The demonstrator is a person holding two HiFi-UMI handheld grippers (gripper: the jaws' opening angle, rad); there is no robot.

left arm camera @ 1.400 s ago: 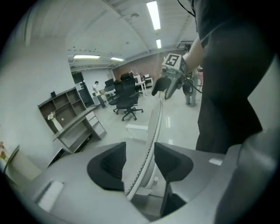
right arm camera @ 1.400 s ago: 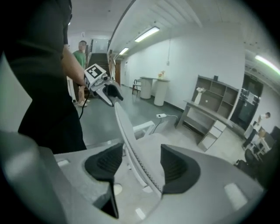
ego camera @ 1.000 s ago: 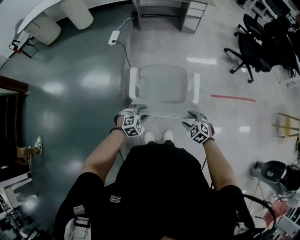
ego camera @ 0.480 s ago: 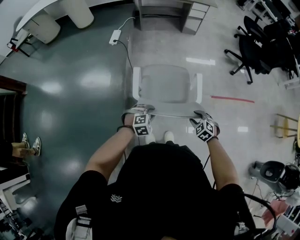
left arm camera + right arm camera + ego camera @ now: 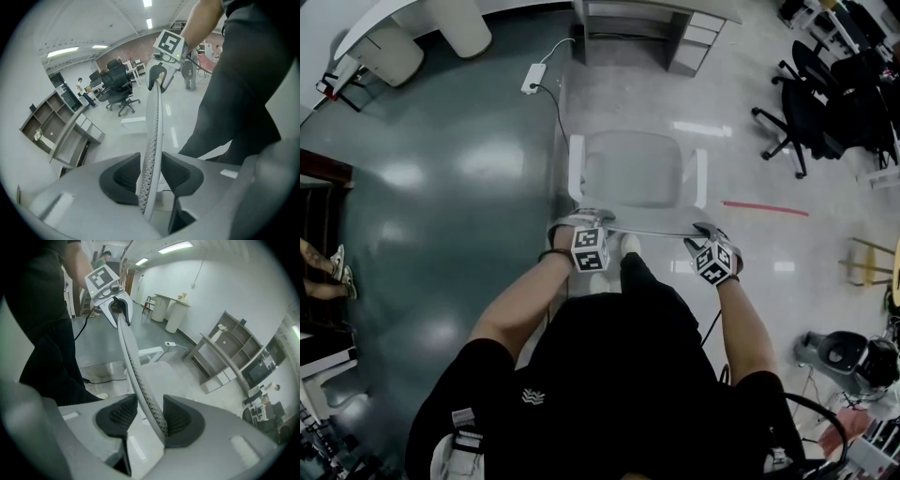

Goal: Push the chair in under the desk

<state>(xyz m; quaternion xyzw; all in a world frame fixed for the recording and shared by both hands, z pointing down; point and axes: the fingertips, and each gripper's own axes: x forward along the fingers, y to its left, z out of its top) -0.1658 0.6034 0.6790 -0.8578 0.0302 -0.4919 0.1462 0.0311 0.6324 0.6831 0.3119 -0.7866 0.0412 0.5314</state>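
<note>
The white chair point(image 5: 637, 169) with a grey mesh seat faces the desk point(image 5: 661, 14) at the top of the head view, a stretch of floor between them. My left gripper point(image 5: 581, 223) sits on the left end of the backrest's top edge point(image 5: 642, 230), my right gripper point(image 5: 705, 234) on the right end. In the left gripper view the mesh backrest point(image 5: 153, 126) runs between the pads of the left gripper point(image 5: 152, 176). In the right gripper view the backrest point(image 5: 129, 352) passes through the right gripper point(image 5: 149, 416). Both pairs of jaws have just been closing and now pinch the rim.
A drawer unit point(image 5: 694, 42) stands under the desk's right side. A power strip point(image 5: 534, 77) and its cable lie on the dark floor at the left. Black office chairs point(image 5: 811, 103) stand at the right, red tape point(image 5: 764, 207) marks the floor, and a bystander's feet point(image 5: 328, 272) show at the left.
Both grippers have moved forward onto the backrest's top edge and closed on it. The person has stepped forward, and the desk shows more at the top.
</note>
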